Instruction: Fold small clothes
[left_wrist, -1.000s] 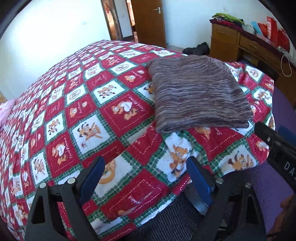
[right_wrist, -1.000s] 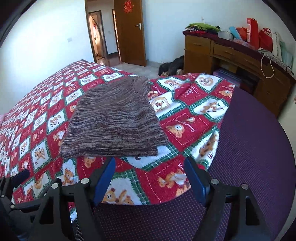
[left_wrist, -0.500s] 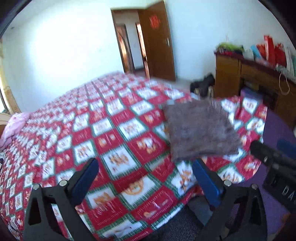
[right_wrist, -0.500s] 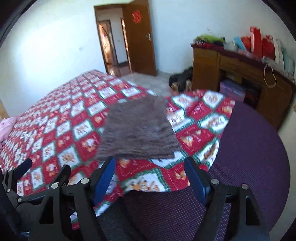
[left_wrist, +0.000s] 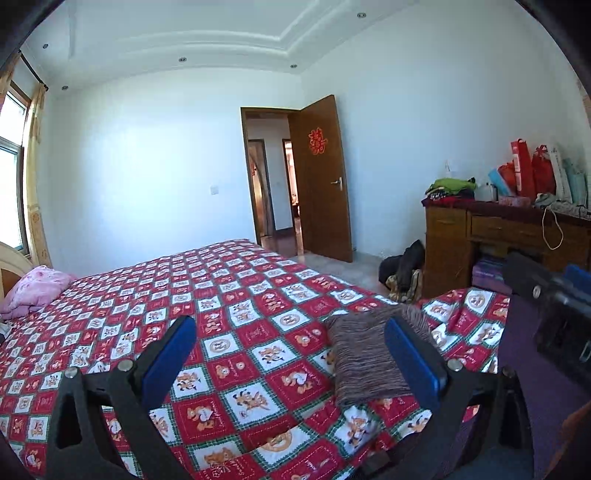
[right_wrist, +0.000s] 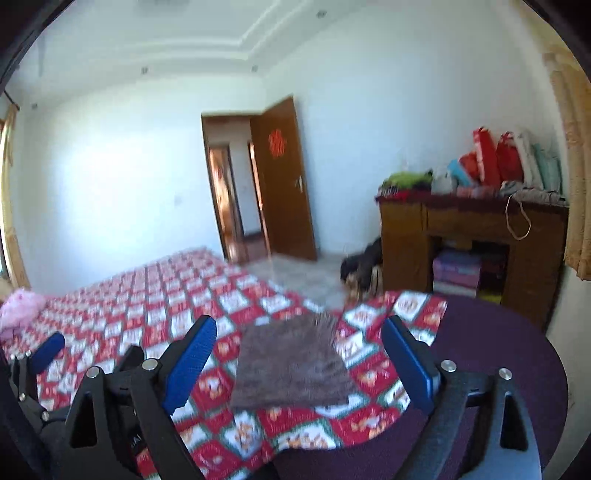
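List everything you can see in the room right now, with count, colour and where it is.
folded brown-striped knit garment: one, brown, near corner of the bed
red-and-white checked cartoon bedspread: one, covering the bed
pink pillow: one, far left end of bed
brown wooden door: one, open, red ornament on it
brown wooden desk: one, right wall
pile of green and dark clothes: one, on desk's left end
red gift bags: about three, on desk
dark bag: one, floor beside desk
left gripper: black with blue pads, open, empty
right gripper: same, jaws opening, empty
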